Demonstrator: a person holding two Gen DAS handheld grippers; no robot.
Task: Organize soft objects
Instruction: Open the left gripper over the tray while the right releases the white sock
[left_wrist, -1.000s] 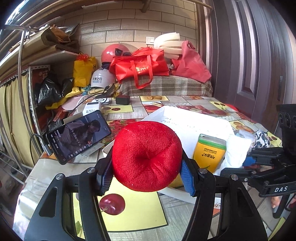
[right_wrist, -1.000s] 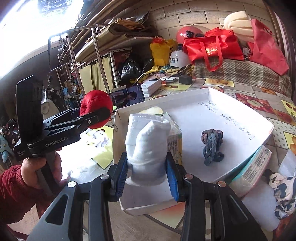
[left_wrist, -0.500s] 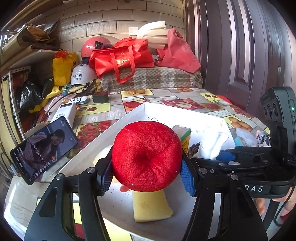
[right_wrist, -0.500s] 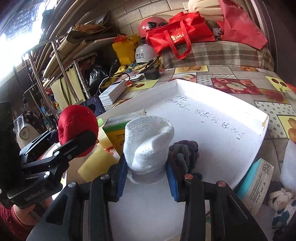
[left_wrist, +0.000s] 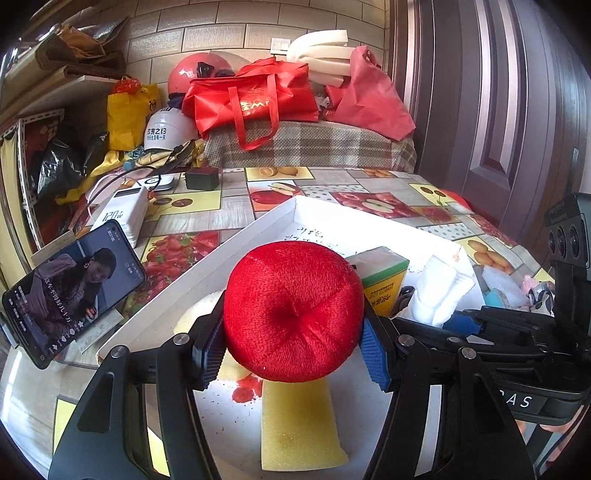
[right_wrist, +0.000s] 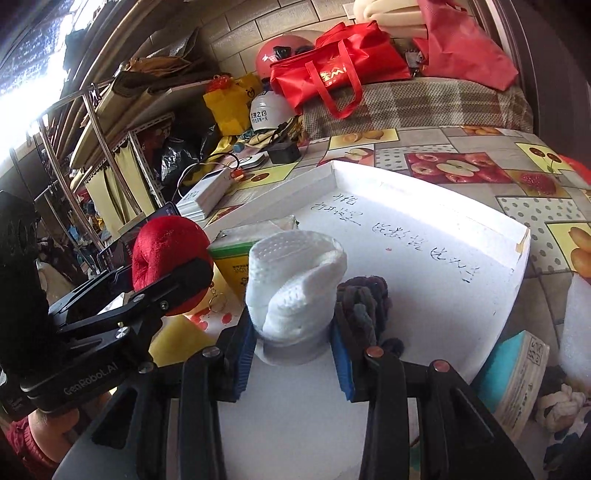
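My left gripper (left_wrist: 293, 350) is shut on a red plush ball (left_wrist: 293, 312) and holds it over the near left part of the white tray (left_wrist: 258, 225). The ball also shows in the right wrist view (right_wrist: 166, 254). My right gripper (right_wrist: 295, 350) is shut on a folded white cloth (right_wrist: 295, 284), just above the tray floor (right_wrist: 424, 266). The cloth also shows in the left wrist view (left_wrist: 439, 291). A dark knotted rope bundle (right_wrist: 364, 299) lies in the tray beside the cloth. A yellow sponge (left_wrist: 299, 424) lies in the tray under the ball.
A yellow-green carton (left_wrist: 384, 280) stands in the tray. A phone (left_wrist: 74, 291) leans left of the tray; a power bank (left_wrist: 122, 218) lies behind it. A tissue pack (right_wrist: 517, 380) and patterned cloth (right_wrist: 561, 402) lie right of the tray. Bags and helmets crowd the back.
Both grippers have moved forward over the tray, each still holding its object. The white cloth has come down close to the rope bundle.
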